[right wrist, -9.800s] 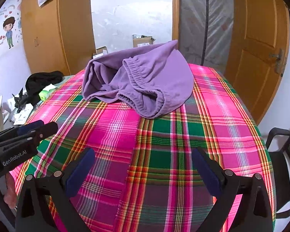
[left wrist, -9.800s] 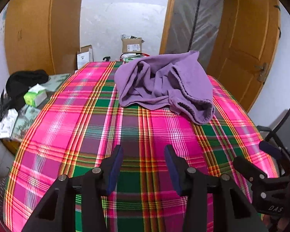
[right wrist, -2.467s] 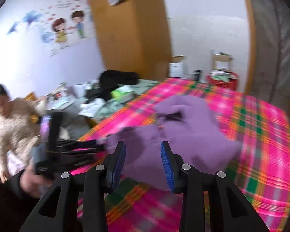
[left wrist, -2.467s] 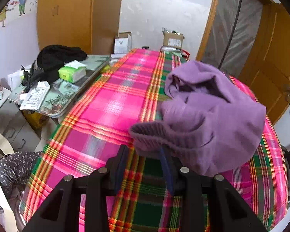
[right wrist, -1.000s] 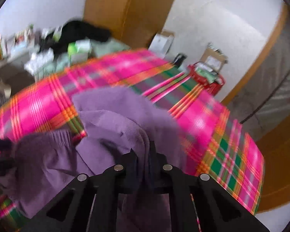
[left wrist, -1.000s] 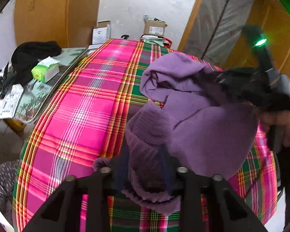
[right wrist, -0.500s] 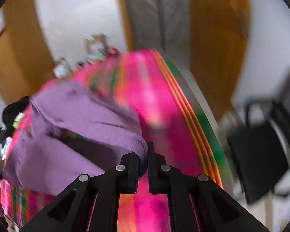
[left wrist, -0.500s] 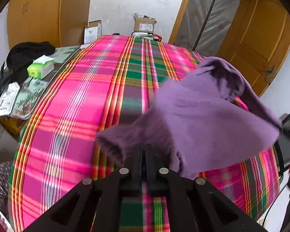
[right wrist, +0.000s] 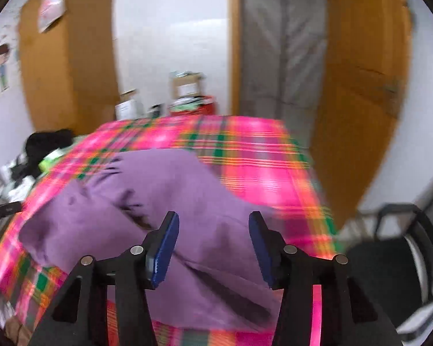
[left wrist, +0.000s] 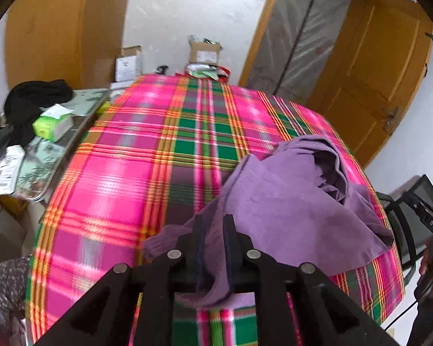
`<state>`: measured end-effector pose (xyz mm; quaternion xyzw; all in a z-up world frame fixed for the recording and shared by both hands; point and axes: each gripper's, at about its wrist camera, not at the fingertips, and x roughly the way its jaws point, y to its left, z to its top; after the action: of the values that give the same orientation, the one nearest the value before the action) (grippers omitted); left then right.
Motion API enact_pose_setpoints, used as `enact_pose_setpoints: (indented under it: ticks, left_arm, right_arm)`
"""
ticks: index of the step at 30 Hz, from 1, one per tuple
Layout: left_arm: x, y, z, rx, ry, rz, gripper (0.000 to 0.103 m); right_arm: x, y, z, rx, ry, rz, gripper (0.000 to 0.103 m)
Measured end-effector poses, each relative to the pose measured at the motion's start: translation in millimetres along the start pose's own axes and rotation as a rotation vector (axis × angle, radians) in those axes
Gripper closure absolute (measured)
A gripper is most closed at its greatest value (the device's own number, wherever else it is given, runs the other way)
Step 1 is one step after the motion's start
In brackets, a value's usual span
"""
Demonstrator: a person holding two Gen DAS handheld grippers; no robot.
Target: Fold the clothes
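The purple garment point(left wrist: 297, 201) lies bunched on the plaid tablecloth point(left wrist: 147, 155), over the near right part of the table, reaching to its right edge and close to its near edge. One ribbed corner of it runs up between the fingers of the left gripper point(left wrist: 213, 230), whose jaws stand narrowly apart with the cloth hanging through them; they have just been opening, and whether the pads still press the fabric cannot be told. In the right wrist view the garment point(right wrist: 147, 207) spreads under and ahead of the right gripper point(right wrist: 213, 245), whose blue pads point(right wrist: 166, 248) are spread wide above the cloth with nothing pinched; these jaws have just been opening too. A black chair point(right wrist: 389, 262) stands beside the table's right edge.

Half a second earlier both grippers were clamped on the garment, which was stretched and lifted in the air between them. It has since dropped onto the cloth near the right edge, released by the right gripper.
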<state>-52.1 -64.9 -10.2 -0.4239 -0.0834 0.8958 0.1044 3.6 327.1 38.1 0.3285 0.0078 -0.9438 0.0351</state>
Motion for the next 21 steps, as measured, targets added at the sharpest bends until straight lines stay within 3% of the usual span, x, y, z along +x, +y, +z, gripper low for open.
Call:
enact_pose_setpoints:
  ticks: [5,10,13,18,21]
  left_arm:
    - [37.6,-11.2,13.6,0.017,0.076,-0.020,0.089]
    - [54.1,-18.3,20.4,0.026,0.107,-0.063,0.080]
    - [65.2,-12.9,23.1,0.005,0.153,-0.077,0.079]
    - [71.3,-11.0,23.5,0.001,0.163,-0.083,0.073]
    - [74.0,-9.0,28.8,0.001,0.143,-0.033,0.073]
  right_arm:
    - [53.9,55.7,20.9,-0.175,0.064,0.133,0.051]
    - [119.8,88.3,36.2,-0.279,0.159,0.157,0.051]
    - [137.7,94.2,38.0,-0.305,0.188,0.142,0.051]
    - [161.6,96.7,40.6,-0.331,0.228,0.135,0.051]
    - [162.1,93.7,40.5,-0.333,0.225,0.145,0.063]
